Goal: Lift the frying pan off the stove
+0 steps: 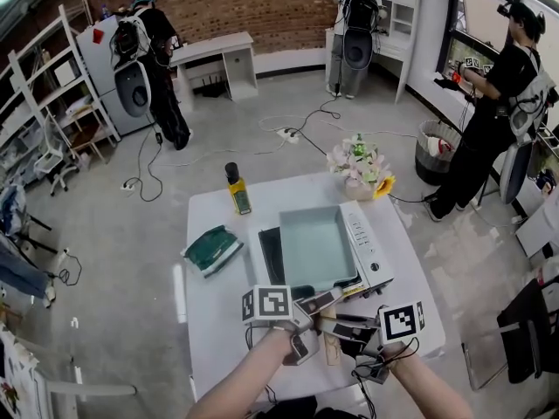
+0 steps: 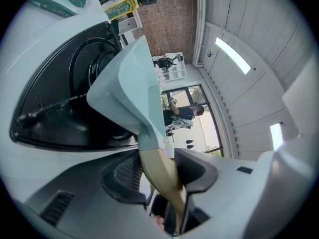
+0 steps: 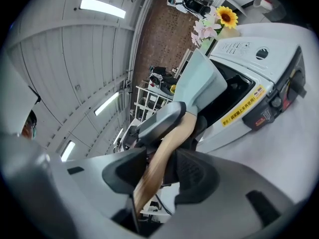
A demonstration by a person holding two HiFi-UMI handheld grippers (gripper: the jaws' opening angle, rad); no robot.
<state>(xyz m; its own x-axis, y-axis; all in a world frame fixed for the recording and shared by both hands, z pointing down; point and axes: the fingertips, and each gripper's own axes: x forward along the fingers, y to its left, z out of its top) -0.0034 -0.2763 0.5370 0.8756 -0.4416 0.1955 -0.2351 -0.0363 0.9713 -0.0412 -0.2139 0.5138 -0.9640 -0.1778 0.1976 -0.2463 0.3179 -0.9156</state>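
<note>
In the left gripper view the ribbed pads [image 2: 194,169] of the left gripper [image 2: 159,172] are pressed on the tan wooden handle [image 2: 160,178] that runs up between them. That handle joins the frying pan [image 2: 132,88], a pale teal rectangular one in the middle of the frame, tilted over the black top of the stove [image 2: 55,118] at the left. Its near end is clear of the stove; whether the far end touches cannot be told. The right gripper view shows the right gripper [image 3: 159,167] at the bottom centre, likewise clamped on the handle [image 3: 172,142]. Only this view shows a grey jaw of the left gripper [image 3: 160,121] gripping the handle further along, nearer the pan [image 3: 202,83]. It also gives the stove's [image 3: 259,83] white front with knobs and a yellow label, and the flowers [image 3: 219,20] at the top. The head view alone lays out the whole scene. The left gripper [image 1: 319,304] and right gripper [image 1: 345,328] meet low in the frame over the handle [image 1: 330,347]. The pan [image 1: 316,250] covers most of the stove [image 1: 367,247] on the white table [image 1: 210,321]. A green packet [image 1: 212,250] lies to the left, a bottle [image 1: 236,188] with a yellow label stands at upper left of the table, and the flowers [image 1: 360,168] are behind the stove. Three people stand further back in the room.
</note>
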